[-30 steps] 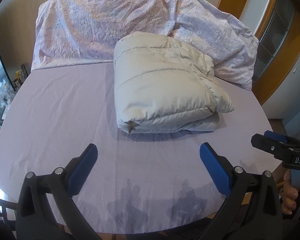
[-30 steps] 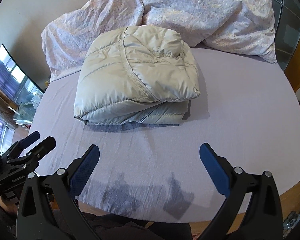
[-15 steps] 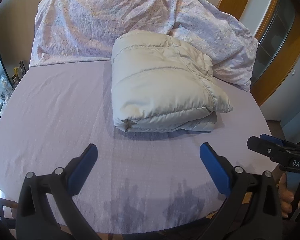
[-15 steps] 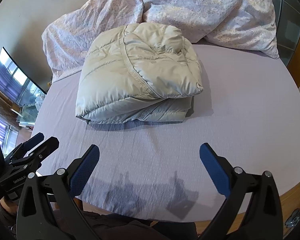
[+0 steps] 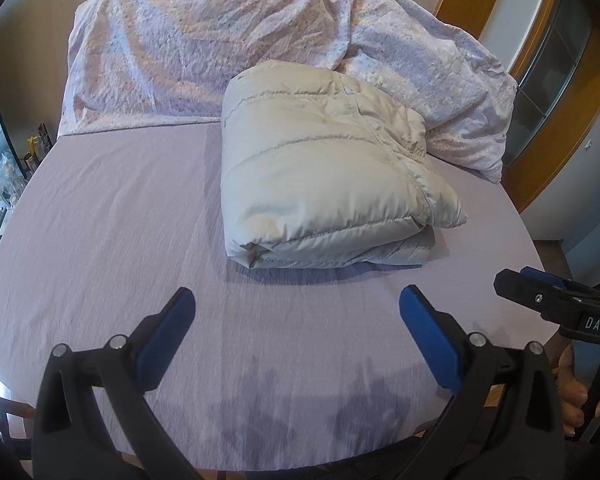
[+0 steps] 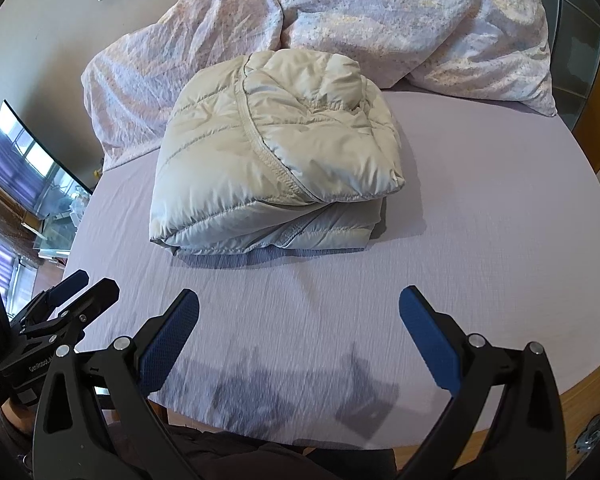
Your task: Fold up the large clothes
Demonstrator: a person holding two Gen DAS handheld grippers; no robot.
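One folded puffer jacket (image 5: pixel 324 176) on the bed sheet (image 5: pixel 100 240), one crumpled floral duvet (image 5: pixel 204 48) behind the jacket, two grippers before it: left gripper (image 5: pixel 294 320), right gripper (image 6: pixel 298 320).

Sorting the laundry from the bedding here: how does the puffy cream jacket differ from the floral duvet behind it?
The jacket is plain cream, quilted and glossy; the duvet is matte with a fine floral print. The jacket is folded into a compact stacked bundle; the duvet lies crumpled and spread along the head of the bed. Both rest on the lilac sheet, untouched by either tongs.
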